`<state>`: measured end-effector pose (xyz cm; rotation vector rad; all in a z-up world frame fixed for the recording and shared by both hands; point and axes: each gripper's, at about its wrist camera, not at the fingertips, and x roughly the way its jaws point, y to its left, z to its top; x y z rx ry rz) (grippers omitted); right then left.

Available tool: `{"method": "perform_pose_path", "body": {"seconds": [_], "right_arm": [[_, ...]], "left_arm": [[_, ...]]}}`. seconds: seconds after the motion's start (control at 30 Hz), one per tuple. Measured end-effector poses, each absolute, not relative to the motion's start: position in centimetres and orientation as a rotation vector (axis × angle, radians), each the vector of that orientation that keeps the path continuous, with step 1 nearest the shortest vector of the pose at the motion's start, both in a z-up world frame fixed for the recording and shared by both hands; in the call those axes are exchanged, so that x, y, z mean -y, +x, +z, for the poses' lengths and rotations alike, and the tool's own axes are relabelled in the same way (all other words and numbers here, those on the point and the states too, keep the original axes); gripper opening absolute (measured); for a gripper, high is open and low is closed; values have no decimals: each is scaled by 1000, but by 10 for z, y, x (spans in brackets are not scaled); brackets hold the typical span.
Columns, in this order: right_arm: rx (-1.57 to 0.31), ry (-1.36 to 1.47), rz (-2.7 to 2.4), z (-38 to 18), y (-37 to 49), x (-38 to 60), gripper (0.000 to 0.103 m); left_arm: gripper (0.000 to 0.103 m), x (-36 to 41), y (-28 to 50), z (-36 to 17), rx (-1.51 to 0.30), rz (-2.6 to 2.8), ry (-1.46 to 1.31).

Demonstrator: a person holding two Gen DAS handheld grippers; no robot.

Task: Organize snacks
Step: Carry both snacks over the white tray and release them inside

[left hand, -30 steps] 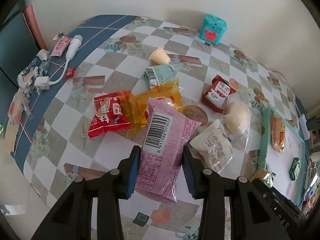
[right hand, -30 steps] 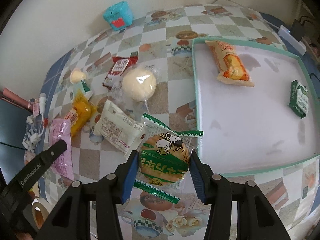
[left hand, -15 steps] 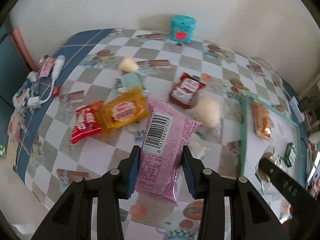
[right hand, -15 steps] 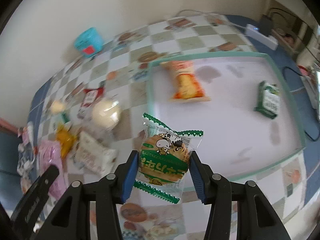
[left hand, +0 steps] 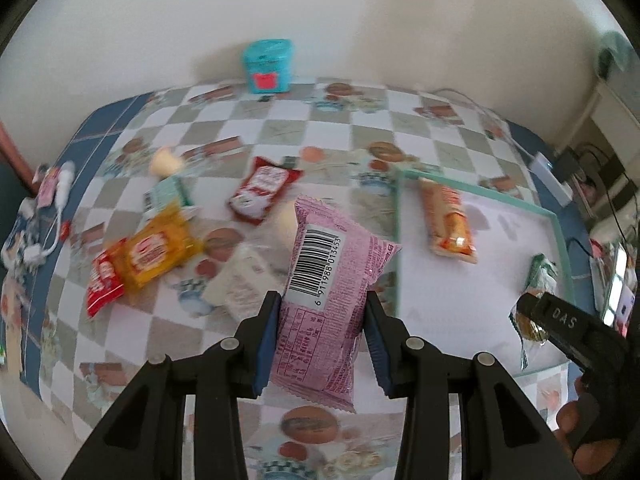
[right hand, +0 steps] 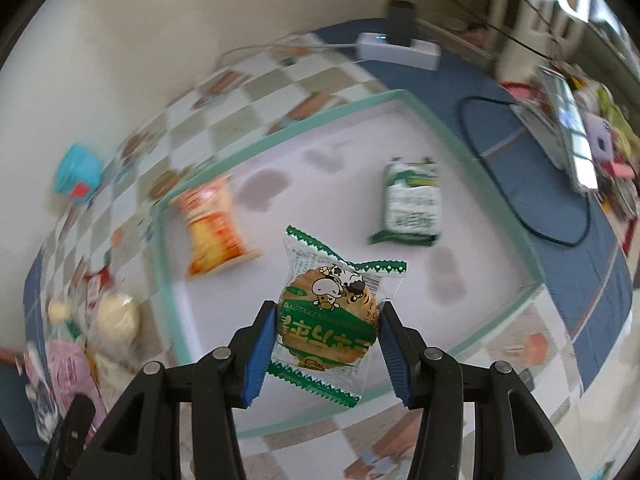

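Both grippers had swung across from the snack pile toward the tray since the earlier frames, so that the tray, then off at the side of each view, now lay close ahead. Nearest in the left wrist view, the left gripper was clenched on the pink packet, whose long axis ran upright from 6 toward 12 o'clock, barcode uppermost. In the right wrist view the right gripper was clamped on the round green-wrapped cracker, which hung above the near part of the tray. The teal-rimmed tray lay at about 2 o'clock from the pink packet, its near rim just beside the packet's right edge, so the left hand's load was judged to be short of the rim while the right hand's was already over the white floor; the right hand was plainly the nearer. Farther in, the orange packet lay at 10 o'clock and the green packet at 1 o'clock from the cracker, leaving open floor between them. Beyond the pink packet, at 9 to 11 o'clock on the checked tablecloth, the yellow packet, red packet and other unsorted snacks lay scattered, with a teal box by the wall at 12.
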<state>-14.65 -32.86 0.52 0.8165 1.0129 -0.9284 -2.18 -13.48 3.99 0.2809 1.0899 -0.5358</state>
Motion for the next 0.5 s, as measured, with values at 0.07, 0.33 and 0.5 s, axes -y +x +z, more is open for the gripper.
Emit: {"method": "perform_pose_path", "body": {"seconds": [0.07, 0.33, 0.5], "right_arm": [[-1004, 830, -981, 3, -154, 338, 53], [-969, 891, -1117, 0, -189, 368, 53], [-959, 919, -1152, -2, -195, 375, 53]], "left_arm": [[43, 148, -30, 39, -1081, -566, 308], [43, 197, -63, 31, -1037, -672, 423], [43, 220, -74, 21, -1032, -717, 456]]}}
